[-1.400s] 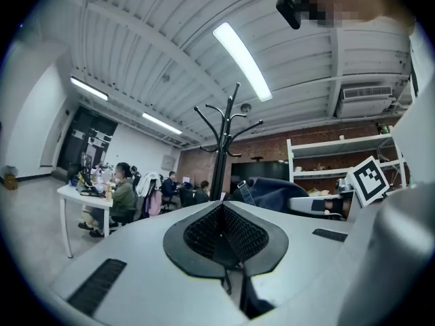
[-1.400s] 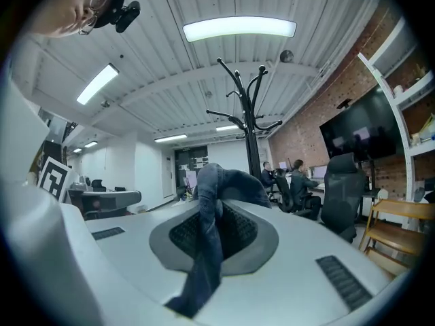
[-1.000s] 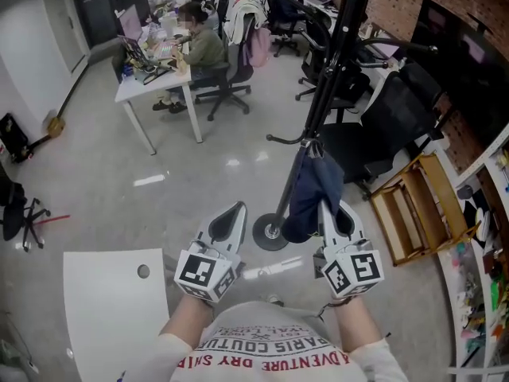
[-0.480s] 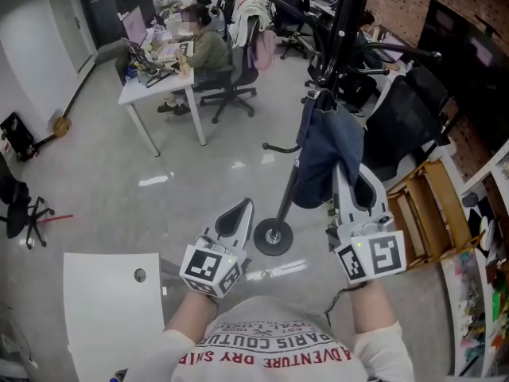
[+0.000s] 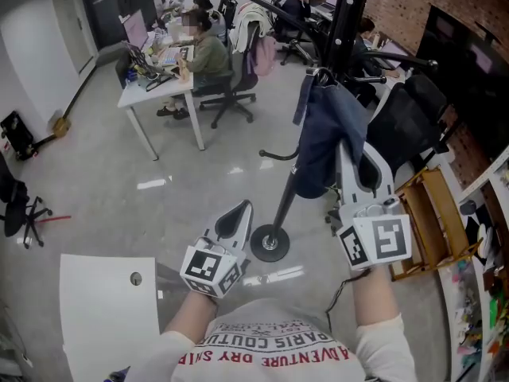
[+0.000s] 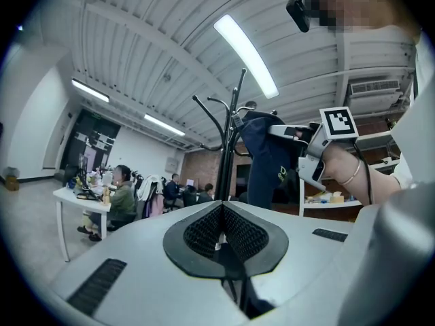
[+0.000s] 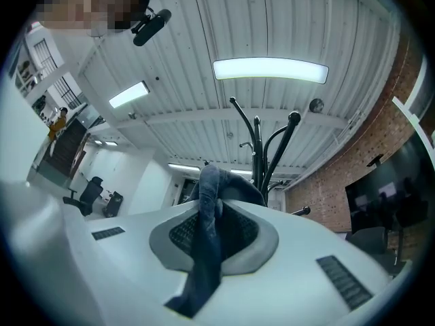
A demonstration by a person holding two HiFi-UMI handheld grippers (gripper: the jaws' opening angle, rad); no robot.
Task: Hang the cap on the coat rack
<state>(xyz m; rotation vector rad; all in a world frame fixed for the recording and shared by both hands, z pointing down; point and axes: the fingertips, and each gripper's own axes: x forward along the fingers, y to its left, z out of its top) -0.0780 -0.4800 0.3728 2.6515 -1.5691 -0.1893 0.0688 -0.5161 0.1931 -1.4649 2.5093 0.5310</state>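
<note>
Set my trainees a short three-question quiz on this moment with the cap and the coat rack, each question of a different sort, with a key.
1. True or false: the left gripper is shut with nothing between its jaws.
2. What does the right gripper hold? A) a dark blue cap; B) a white towel; C) a chair leg.
3. Short answer: on what does the round base of the coat rack stand?
Key: 1 true; 2 A; 3 the floor.

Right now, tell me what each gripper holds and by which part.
The right gripper is shut on the cap, pinching a fold of its blue fabric; whether brim or crown cannot be told. The left gripper is shut on nothing.
</note>
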